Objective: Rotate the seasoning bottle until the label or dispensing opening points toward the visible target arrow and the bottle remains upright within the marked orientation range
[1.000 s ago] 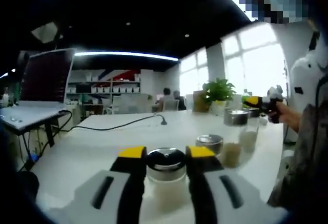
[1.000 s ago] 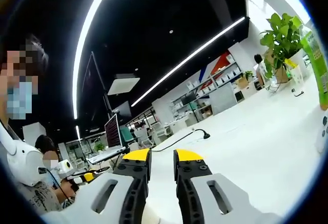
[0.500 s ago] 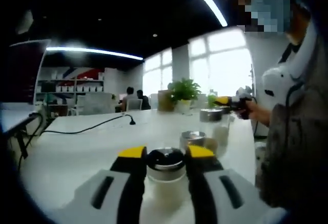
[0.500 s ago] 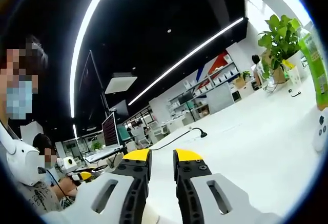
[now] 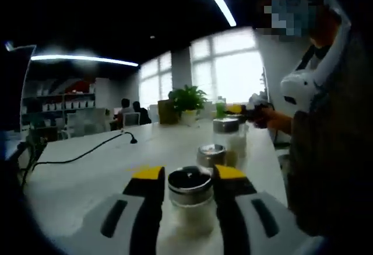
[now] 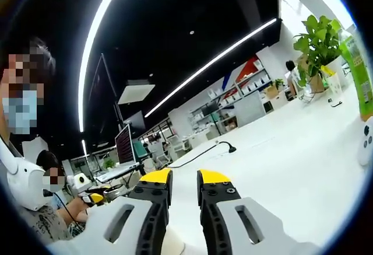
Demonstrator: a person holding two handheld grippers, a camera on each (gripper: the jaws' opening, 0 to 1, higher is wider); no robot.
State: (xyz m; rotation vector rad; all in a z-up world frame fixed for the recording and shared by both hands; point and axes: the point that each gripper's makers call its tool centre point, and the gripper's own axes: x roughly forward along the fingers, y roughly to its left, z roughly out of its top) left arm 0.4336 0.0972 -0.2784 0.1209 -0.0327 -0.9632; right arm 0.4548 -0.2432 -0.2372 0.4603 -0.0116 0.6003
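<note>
A glass seasoning bottle [image 5: 189, 192] with a shiny metal lid stands upright between my left gripper's [image 5: 189, 173] yellow-tipped jaws, which press on its two sides. No arrow or label is visible on it. My right gripper [image 6: 184, 177] points out over the white table [image 6: 280, 173], its jaws nearly together with nothing visible between the tips. In the left gripper view, that right gripper [image 5: 249, 109] sits in the person's hand behind a taller bottle. In the right gripper view, the left gripper [image 6: 93, 199] appears small at the far left.
Two more metal-lidded bottles stand just beyond the held one, a short one [image 5: 210, 154] and a taller one [image 5: 228, 135]. A black cable [image 5: 81, 156] crosses the table. A potted plant [image 5: 185, 98] stands at the back. A green bottle [image 6: 360, 74] is at the right edge.
The left gripper view has swung round, so the room slid leftward, while the bottle stayed between its jaws. The right gripper view has hardly shifted.
</note>
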